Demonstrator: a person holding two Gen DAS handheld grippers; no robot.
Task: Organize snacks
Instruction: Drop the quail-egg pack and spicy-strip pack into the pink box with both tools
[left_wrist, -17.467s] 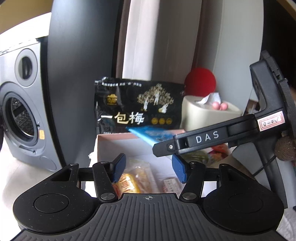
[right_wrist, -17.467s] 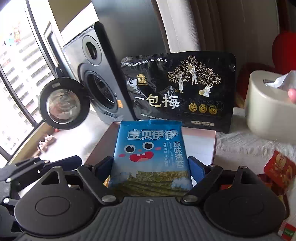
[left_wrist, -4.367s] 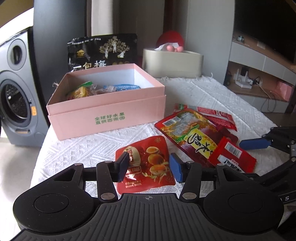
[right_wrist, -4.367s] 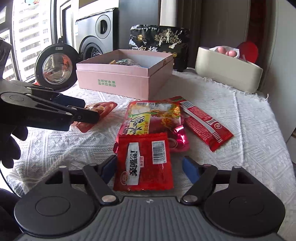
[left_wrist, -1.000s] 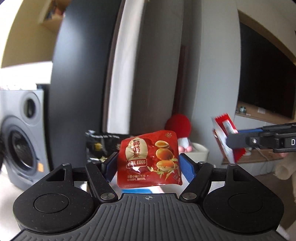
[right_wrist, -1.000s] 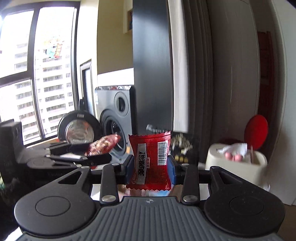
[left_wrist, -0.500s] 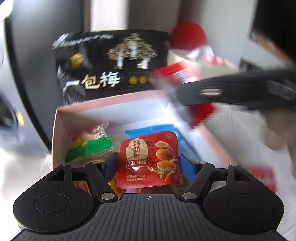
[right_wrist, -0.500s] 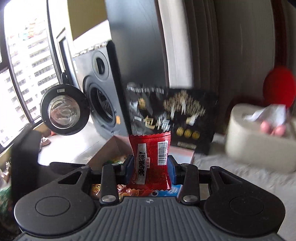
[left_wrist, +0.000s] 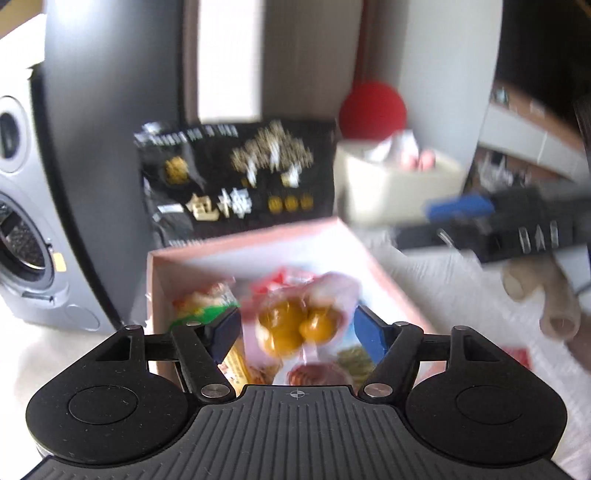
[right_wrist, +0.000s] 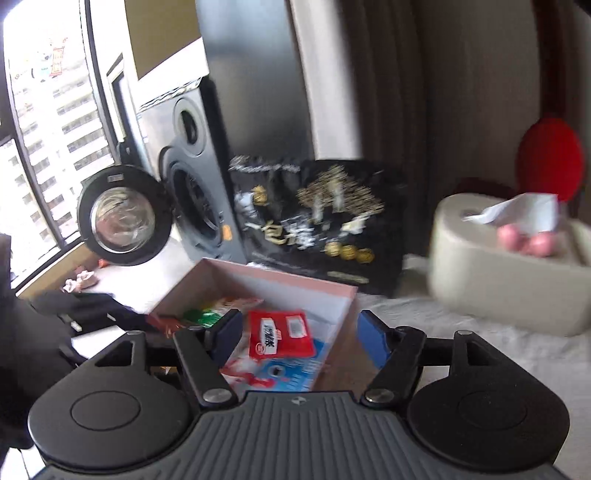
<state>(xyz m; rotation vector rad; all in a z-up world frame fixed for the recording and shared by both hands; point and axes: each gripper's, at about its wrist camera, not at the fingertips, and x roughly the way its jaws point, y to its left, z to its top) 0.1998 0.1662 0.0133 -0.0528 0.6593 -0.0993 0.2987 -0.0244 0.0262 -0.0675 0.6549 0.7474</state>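
The pink box (left_wrist: 354, 236) (right_wrist: 280, 282) holds several snack packets. My left gripper (left_wrist: 299, 332) is open above it; the quail egg packet (left_wrist: 295, 317), blurred, hangs loose between the spread fingers, tipping over the box. My right gripper (right_wrist: 297, 332) is open over the box's near corner. The small red packet (right_wrist: 280, 334) lies in the box on the blue seaweed packet (right_wrist: 288, 373). The right gripper also shows blurred in the left wrist view (left_wrist: 461, 210).
A black plum bag (left_wrist: 236, 184) (right_wrist: 317, 221) stands behind the box. A beige tissue holder (right_wrist: 509, 266) sits to the right on the white cloth. A washing machine (right_wrist: 192, 192) stands at the left. A red packet (left_wrist: 517, 356) lies on the cloth.
Both grippers have opened. The quail egg packet has slipped from the left fingers and is dropping toward the box. The small red packet has left the right fingers and lies in the box.
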